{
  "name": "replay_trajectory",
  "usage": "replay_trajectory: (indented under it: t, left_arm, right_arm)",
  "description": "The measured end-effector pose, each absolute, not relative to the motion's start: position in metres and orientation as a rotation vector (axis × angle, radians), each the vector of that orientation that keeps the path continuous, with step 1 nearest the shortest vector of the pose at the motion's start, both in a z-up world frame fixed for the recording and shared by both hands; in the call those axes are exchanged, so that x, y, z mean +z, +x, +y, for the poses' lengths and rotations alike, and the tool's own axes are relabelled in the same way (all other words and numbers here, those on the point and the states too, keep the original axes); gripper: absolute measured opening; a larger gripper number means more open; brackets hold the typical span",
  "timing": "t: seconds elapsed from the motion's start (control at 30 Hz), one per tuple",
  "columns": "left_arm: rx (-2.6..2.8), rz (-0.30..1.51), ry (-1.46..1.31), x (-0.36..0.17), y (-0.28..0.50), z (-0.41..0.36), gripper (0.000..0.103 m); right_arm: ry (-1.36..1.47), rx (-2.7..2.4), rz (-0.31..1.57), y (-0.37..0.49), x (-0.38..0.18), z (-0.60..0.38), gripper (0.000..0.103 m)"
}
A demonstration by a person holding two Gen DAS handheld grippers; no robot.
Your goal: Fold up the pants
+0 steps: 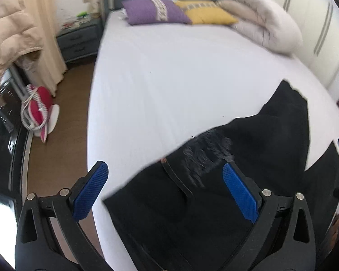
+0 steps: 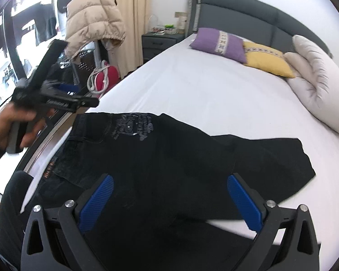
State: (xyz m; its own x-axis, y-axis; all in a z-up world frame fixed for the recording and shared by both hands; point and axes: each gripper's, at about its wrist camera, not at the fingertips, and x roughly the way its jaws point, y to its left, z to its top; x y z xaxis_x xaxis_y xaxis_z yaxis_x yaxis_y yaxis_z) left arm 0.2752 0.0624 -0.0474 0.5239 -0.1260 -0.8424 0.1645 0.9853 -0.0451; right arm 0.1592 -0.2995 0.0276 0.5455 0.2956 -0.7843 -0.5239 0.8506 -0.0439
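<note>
- Our black pants lie spread flat on the white bed, near its foot edge. They look like thick jeans cloth, with a rough, frayed patch.
- Our left gripper hangs above the pants, wide apart, holding nothing.
- Our right gripper is wide apart too, with bumpy blue pads.
- The bottom of the pants is cut off from view.
- Our left hand looks blurry.

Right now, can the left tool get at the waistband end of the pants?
Probably yes. The left tool is open, above the black pants near the bed edge, with the waistband end between its fingers in view. Nothing lies on that part; the right tool is over another part.
</note>
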Motion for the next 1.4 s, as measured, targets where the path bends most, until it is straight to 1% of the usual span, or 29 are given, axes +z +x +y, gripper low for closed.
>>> replay_trajectory:
  t: [0.1,0.2,0.3,0.47,0.53,0.6,0.7,0.73,0.77,0.8,0.83,0.87,0.97,1.2,1.27,1.3,1.33,1.37,1.4]
  left_arm:
    - [-0.245,1.065,0.131,-0.074,0.306,0.056,0.103]
    - [-0.279,1.113,0.227,-0.101,0.329,0.047,0.103]
    - [-0.318,1.155,0.259,-0.125,0.348,0.041,0.103]
    - [-0.388,1.219,0.271,-0.154,0.367,0.035,0.101]
    - [-0.4,1.226,0.237,-0.161,0.373,0.039,0.1]
    - [-0.41,1.223,0.214,-0.163,0.376,0.042,0.096]
    - [-0.422,1.225,0.196,-0.162,0.376,0.045,0.077]
    - [-0.425,1.231,0.175,-0.161,0.378,0.047,0.066]
    - [-0.433,1.235,0.159,-0.158,0.375,0.048,0.049]
    - [-0.446,1.237,0.138,-0.155,0.375,0.051,0.04]
    - [-0.449,1.233,0.131,-0.152,0.373,0.054,0.022]
    - [-0.445,1.226,0.122,-0.149,0.372,0.053,0.016]
    - [-0.423,1.199,0.099,-0.145,0.362,0.059,0.01]
    - [-0.378,1.048,0.086,-0.12,0.319,0.064,0.009]
    - [-0.379,1.008,0.096,-0.113,0.307,0.064,0.009]
    - [-0.381,0.996,0.104,-0.11,0.304,0.065,0.009]
    - [-0.381,0.986,0.11,-0.109,0.3,0.066,0.009]
    - [-0.381,0.975,0.115,-0.106,0.297,0.068,0.009]
    - [-0.38,0.967,0.115,-0.105,0.293,0.07,0.009]
  right_arm:
    - [-0.318,0.533,0.893,0.185,0.017,-0.305,0.096]
    - [-0.334,0.565,0.918,0.208,0.006,-0.31,0.094]
    - [-0.348,0.61,0.932,0.23,-0.003,-0.307,0.091]
    - [-0.425,0.673,0.965,0.263,-0.017,-0.291,0.07]
    - [-0.451,0.699,0.972,0.275,-0.022,-0.282,0.067]
    - [-0.472,0.735,0.98,0.284,-0.026,-0.272,0.066]
    - [-0.511,0.806,1.023,0.299,-0.035,-0.259,0.066]
    - [-0.532,0.818,1.03,0.303,-0.038,-0.254,0.066]
    - [-0.554,0.823,1.034,0.308,-0.04,-0.251,0.066]
    - [-0.571,0.829,1.045,0.316,-0.043,-0.246,0.066]
    - [-0.576,0.835,1.053,0.321,-0.044,-0.243,0.064]
    - [-0.578,0.844,1.06,0.325,-0.045,-0.24,0.064]
    - [-0.59,0.87,1.079,0.339,-0.047,-0.231,0.064]
    - [-0.691,1.001,1.144,0.349,-0.063,-0.198,0.062]
    - [-0.695,1.018,1.149,0.353,-0.065,-0.191,0.059]
    - [-0.701,1.03,1.148,0.354,-0.065,-0.187,0.057]
    - [-0.703,1.05,1.153,0.353,-0.065,-0.185,0.048]
    - [-0.702,1.064,1.158,0.353,-0.064,-0.185,0.037]
    - [-0.7,1.079,1.162,0.351,-0.063,-0.185,0.032]
